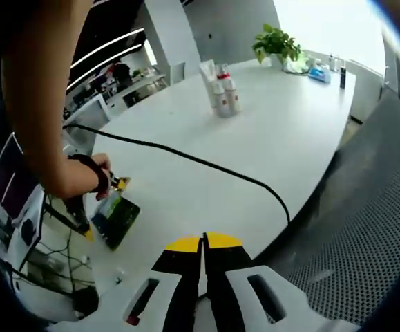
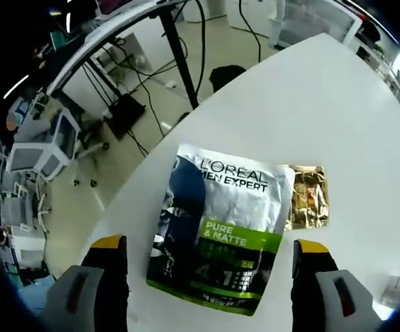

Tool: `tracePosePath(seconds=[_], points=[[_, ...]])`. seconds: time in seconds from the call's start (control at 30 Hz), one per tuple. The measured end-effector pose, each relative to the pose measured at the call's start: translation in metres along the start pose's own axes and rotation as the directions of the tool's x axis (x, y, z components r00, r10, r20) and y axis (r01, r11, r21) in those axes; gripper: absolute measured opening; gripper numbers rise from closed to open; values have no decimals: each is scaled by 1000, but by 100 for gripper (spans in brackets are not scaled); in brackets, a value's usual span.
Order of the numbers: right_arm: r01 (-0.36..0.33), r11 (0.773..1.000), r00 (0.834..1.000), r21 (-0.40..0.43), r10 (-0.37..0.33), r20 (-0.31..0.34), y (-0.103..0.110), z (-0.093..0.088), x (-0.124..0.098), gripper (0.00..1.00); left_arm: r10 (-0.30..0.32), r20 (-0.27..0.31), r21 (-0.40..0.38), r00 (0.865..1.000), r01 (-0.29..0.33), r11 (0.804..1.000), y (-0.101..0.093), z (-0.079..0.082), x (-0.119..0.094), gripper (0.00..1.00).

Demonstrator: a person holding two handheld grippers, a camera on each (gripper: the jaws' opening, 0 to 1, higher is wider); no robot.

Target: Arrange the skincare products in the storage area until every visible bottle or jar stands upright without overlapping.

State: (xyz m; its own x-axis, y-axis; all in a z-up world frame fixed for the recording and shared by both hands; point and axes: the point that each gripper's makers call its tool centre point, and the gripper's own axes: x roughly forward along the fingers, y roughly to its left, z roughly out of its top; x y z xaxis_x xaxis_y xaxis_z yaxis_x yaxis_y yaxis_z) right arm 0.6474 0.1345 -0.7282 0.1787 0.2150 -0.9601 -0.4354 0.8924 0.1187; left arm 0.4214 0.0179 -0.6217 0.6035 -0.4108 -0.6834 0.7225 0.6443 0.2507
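1. The left gripper is seen with its yellow-tipped jaws pressed together above the round white table.
2. The right gripper is held with jaws spread wide on either side of a flat grey-and-green printed sachet, lying on the table near its edge.
3. A cluster of white upright bottles and tubes is seen well apart, across the table.
4. A black cable is draped over the tabletop.

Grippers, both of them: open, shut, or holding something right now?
Left gripper: shut, holding nothing.
Right gripper: open, jaws on either side of the sachet lying on the white table, not gripping it.
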Motion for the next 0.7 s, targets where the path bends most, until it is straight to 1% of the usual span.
tracePosePath(seconds=[0.03,0.07,0.1,0.17,0.23,0.27,0.3,0.33,0.37,0.43,0.47,0.5,0.53,0.57,0.7], points=[[3,1000,1000,-2,-3,-2,2,0,1,99,0,-1,-1,1000,0,1000,0,0,0,0],[40,997,999,-69,-41,-18,-3,-1,1,99,0,-1,0,1000,0,1000,0,0,0,0],[51,994,998,-102,-53,-21,-4,2,5,98,0,0,1,1000,0,1000,0,0,0,0],[77,985,997,-155,-79,-10,-8,2,8,97,-3,-2,2,1000,3,1000,0,0,0,0],[109,973,994,-204,-110,6,-14,-1,7,93,-4,-5,1,1000,4,1000,0,-1,0,0],[85,985,995,-151,-77,60,-9,4,9,93,-5,-4,-1,1000,5,1000,0,-1,0,0],[93,984,993,-149,-82,79,-12,2,7,92,-6,-4,-2,1000,6,1000,0,-1,1,0],[92,984,993,-152,-81,80,-12,1,7,92,-7,-4,-1,1000,7,1000,-1,-1,1,0],[90,983,992,-158,-76,96,-11,2,7,91,-11,-5,3,1000,11,1000,-2,-1,1,0],[86,979,990,-182,-64,127,-14,4,5,85,-14,-7,5,1000,14,1000,-2,-1,1,0],[86,978,989,-188,-61,135,-17,5,3,79,-14,-8,4,1000,14,1000,-2,-1,1,0],[78,977,988,-196,-49,149,-17,7,4,76,-14,-8,4,1000,14,1000,-2,-2,1,0],[80,977,988,-197,-51,149,-20,5,3,75,-15,-8,5,1000,15,1000,-3,-2,1,0],[74,972,987,-225,-39,153,-19,6,3,74,-15,-8,6,1000,15,1000,-3,-2,1,0],[65,964,987,-259,-24,158,-21,5,2,70,-14,-5,6,1000,14,1000,-2,-1,1,0]])
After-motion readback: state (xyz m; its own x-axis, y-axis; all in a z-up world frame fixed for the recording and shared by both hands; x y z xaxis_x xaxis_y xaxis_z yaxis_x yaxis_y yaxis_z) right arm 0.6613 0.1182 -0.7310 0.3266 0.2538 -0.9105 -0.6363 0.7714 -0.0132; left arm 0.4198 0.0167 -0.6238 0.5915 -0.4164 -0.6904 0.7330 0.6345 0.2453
